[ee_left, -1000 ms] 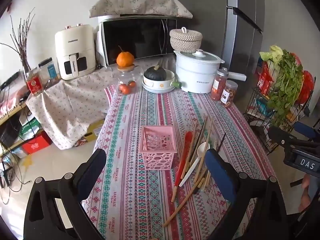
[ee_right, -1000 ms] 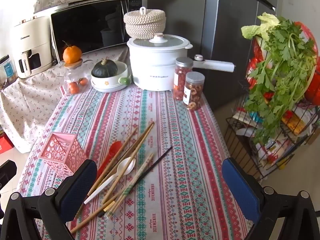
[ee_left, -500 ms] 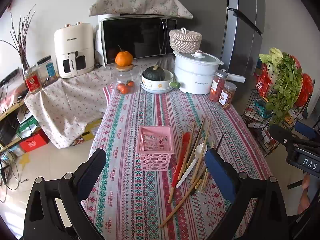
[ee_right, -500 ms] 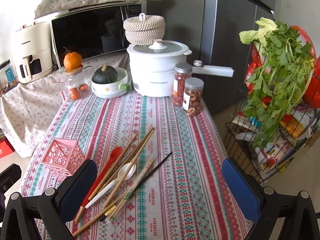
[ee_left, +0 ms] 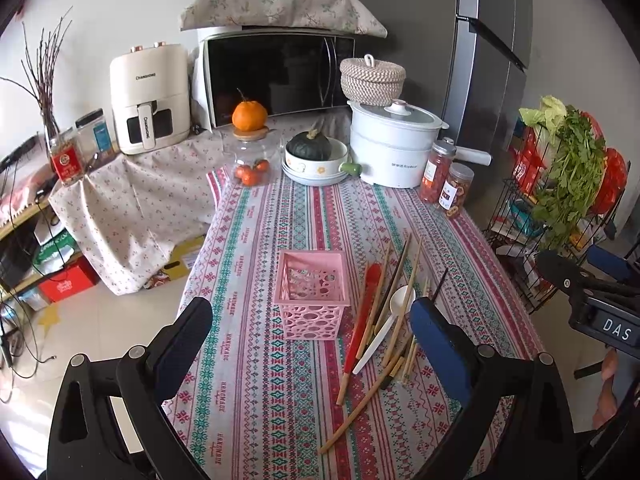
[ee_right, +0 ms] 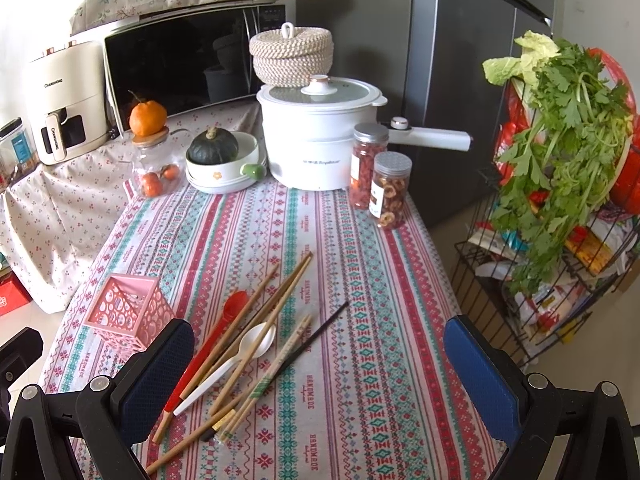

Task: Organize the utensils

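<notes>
A big grey fridge (ee_right: 472, 80) stands at the back, w/ a microwave (ee_left: 276, 72) next to it under a flowery cloth. A long table (ee_right: 360, 280) w/ a stripy red and green cloth fills the middle. At its far end sit a white pot (ee_right: 320, 136), a bowl (ee_right: 224, 172) w/ a dark green squash in it, and two jars (ee_right: 380, 180) just beside the pot. A wire rack (ee_right: 560, 280) w/ leafy greens stands off the table's right side.

The left gripper (ee_left: 312, 340) hangs over the near edge of the table, fingers wide apart, nothing betw. them. The right gripper (ee_right: 320, 360) is also spread wide and holds nothing.

A pink basket (ee_left: 314, 292) w/ round holes stands upright on the cloth, looks empty. Just to its right lies a loose pile: a red spoon (ee_left: 362, 316), a white spoon (ee_left: 388, 320), lots of wooden chopsticks (ee_left: 396, 280) crossing over each other, and one thin black stick (ee_right: 316, 336) on the far right side. The pile is near the basket but not touching it.
</notes>
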Motion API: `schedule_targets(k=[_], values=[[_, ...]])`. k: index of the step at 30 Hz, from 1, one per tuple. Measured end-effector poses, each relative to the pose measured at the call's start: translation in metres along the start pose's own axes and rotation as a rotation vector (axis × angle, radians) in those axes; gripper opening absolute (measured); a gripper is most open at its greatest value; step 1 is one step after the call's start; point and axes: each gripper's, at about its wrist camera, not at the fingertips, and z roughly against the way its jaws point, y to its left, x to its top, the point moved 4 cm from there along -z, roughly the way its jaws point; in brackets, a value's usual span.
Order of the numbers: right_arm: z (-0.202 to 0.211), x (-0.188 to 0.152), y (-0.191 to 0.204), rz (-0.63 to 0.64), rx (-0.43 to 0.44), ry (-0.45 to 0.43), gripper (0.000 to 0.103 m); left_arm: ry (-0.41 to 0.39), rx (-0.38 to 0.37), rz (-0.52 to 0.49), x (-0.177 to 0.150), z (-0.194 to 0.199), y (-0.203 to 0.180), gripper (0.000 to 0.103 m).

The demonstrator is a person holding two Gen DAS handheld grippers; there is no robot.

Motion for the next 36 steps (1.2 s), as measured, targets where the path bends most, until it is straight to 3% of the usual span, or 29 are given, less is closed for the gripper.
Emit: schedule_targets(k=[36], values=[[-0.0027, -0.0005, -0.0014, -0.002, -0.001, 0.004, 0.102, -0.009, -0.004, 0.011, -0.0001, 0.0015, 0.0041, 0.100]])
